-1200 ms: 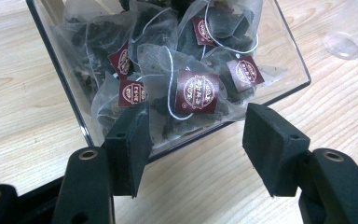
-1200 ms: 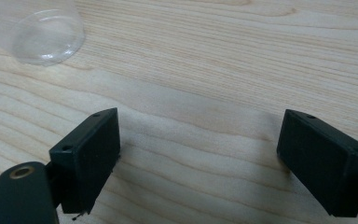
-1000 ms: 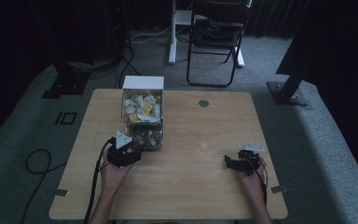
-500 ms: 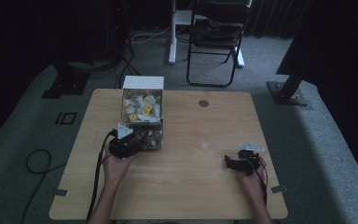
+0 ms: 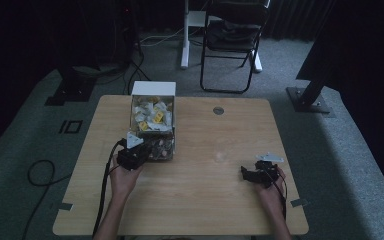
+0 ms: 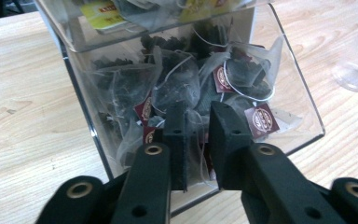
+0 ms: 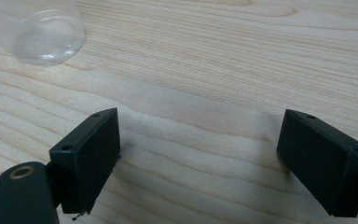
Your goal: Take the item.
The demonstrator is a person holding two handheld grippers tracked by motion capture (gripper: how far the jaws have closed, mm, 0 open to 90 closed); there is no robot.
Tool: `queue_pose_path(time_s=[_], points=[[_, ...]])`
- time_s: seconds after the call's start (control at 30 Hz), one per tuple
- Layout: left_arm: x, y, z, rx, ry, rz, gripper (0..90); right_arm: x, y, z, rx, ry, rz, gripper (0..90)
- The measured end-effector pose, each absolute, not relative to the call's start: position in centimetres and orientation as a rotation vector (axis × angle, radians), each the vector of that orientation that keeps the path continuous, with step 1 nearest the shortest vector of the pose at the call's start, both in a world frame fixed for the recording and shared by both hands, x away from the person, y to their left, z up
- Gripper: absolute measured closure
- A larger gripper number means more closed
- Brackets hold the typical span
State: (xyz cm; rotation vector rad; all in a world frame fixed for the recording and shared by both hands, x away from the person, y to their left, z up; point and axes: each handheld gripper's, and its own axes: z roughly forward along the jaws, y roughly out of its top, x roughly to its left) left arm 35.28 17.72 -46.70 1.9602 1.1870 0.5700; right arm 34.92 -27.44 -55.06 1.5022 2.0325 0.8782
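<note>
Pale wooden tabletop [image 5: 195, 200], round-cornered, with a small round grommet [image 5: 218, 110] near the far edge. Clear plastic cup [image 7: 49, 36] lying on the wood, faint as a pale spot in the high view. Beyond, on grey carpet [image 5: 330, 145]: black folding chair [image 5: 232, 37], white desk leg [image 5: 185, 35], dark stand bases [image 5: 307, 97], a cable loop [image 5: 40, 172].

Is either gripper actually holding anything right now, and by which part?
The left gripper, whose jaws have just been closing, pinches a tea bag by its mesh edge inside the clear box. The right gripper holds nothing.
</note>
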Motion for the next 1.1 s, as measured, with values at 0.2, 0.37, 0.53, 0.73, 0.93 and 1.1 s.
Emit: queue_pose_path(time_s=[0.2, 0.37, 0.53, 0.73, 0.93, 1.1], points=[[35.2, 17.7, -46.7, 1.964, 1.176, 0.554, 89.0, 34.9, -27.4, -55.1, 1.503, 2.033, 0.878, 13.1], [35.0, 17.7, -46.4, 1.96, 1.164, 0.548, 90.0, 34.9, -27.4, -55.1, 1.503, 2.033, 0.879, 13.1], [34.8, 17.7, -46.0, 1.954, 1.148, 0.541, 90.0, 34.9, -27.4, -55.1, 1.502, 2.033, 0.879, 13.0], [34.6, 17.8, -45.7, 1.948, 1.139, 0.538, 90.0, 34.9, -27.4, -55.1, 1.502, 2.033, 0.878, 13.1], [34.3, 17.8, -45.4, 1.942, 1.132, 0.534, 90.0, 34.9, -27.4, -55.1, 1.502, 2.033, 0.879, 13.1], [34.2, 17.8, -45.0, 1.941, 1.12, 0.532, 90.0, 34.9, -27.4, -55.1, 1.502, 2.033, 0.878, 13.0]])
